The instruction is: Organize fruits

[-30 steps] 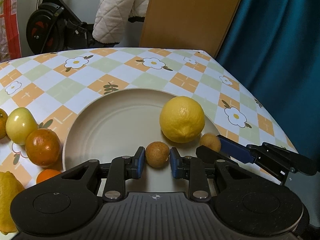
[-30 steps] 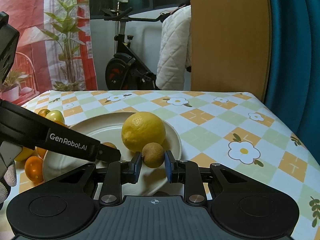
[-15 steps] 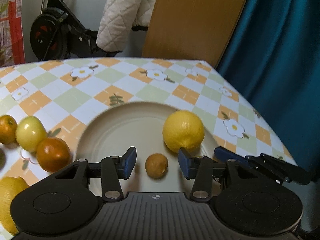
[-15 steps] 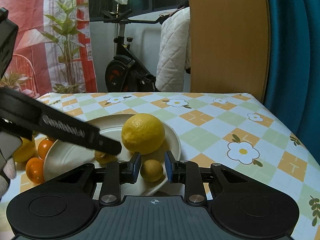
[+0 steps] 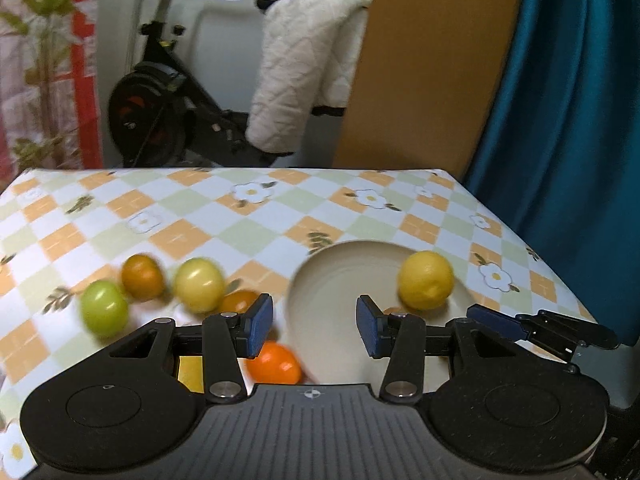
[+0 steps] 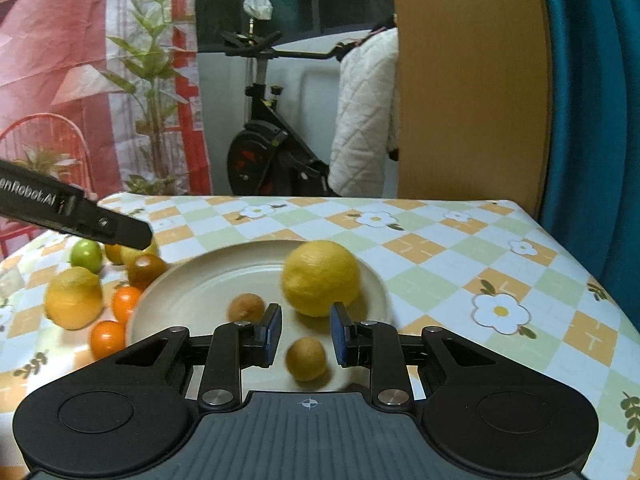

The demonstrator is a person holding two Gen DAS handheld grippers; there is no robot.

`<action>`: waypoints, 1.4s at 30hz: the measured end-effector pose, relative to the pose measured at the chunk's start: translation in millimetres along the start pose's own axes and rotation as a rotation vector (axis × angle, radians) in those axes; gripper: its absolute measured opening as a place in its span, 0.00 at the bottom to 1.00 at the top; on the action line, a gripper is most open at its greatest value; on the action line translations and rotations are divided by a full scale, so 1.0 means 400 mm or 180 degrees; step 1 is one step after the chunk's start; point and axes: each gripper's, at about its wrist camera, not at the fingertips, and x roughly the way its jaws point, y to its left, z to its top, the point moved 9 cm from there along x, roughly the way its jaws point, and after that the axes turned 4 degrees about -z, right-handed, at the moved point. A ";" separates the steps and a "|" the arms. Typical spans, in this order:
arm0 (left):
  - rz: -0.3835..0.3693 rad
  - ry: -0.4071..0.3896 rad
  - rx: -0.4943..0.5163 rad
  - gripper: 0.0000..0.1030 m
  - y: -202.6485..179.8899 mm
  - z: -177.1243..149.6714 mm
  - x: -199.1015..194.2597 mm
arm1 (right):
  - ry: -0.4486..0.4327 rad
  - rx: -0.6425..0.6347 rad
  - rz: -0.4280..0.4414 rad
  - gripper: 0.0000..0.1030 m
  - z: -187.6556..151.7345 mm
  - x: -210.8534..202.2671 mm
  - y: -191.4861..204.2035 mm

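Observation:
In the left wrist view my left gripper (image 5: 314, 330) is open and empty, above the left edge of the cream plate (image 5: 340, 280). A large lemon (image 5: 426, 280) lies on the plate's right side. My right gripper (image 6: 306, 336) hangs over the plate's near rim (image 6: 192, 280) with its jaws slightly apart. A small brown fruit (image 6: 306, 358) rests between its pads, touching neither. A second small brown fruit (image 6: 246, 307) lies on the plate beside the lemon (image 6: 320, 278).
Loose fruit lies on the checked tablecloth left of the plate: a green one (image 5: 104, 308), a dark orange (image 5: 142, 276), a yellow apple (image 5: 199, 284), a tangerine (image 5: 274, 362) and a second lemon (image 6: 74, 298). The left gripper's finger (image 6: 80, 220) reaches over them. The table's right edge is near.
My left gripper let go of a small brown fruit on the plate, opened, then drew back and swung left. The right gripper's fruit sank from between its pads onto the plate.

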 end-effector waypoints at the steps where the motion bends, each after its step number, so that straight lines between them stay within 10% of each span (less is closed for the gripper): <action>1: -0.0003 0.0004 -0.0041 0.47 0.007 -0.004 -0.005 | 0.0000 -0.0017 0.0040 0.23 0.001 -0.004 0.013; 18: -0.0198 0.0102 -0.0252 0.47 0.052 -0.109 -0.050 | 0.0150 -0.0562 0.0558 0.25 -0.010 -0.059 0.255; 42: -0.0456 0.0112 -0.0210 0.46 0.047 -0.138 -0.023 | 0.0630 -0.0619 0.0626 0.25 -0.067 -0.020 0.330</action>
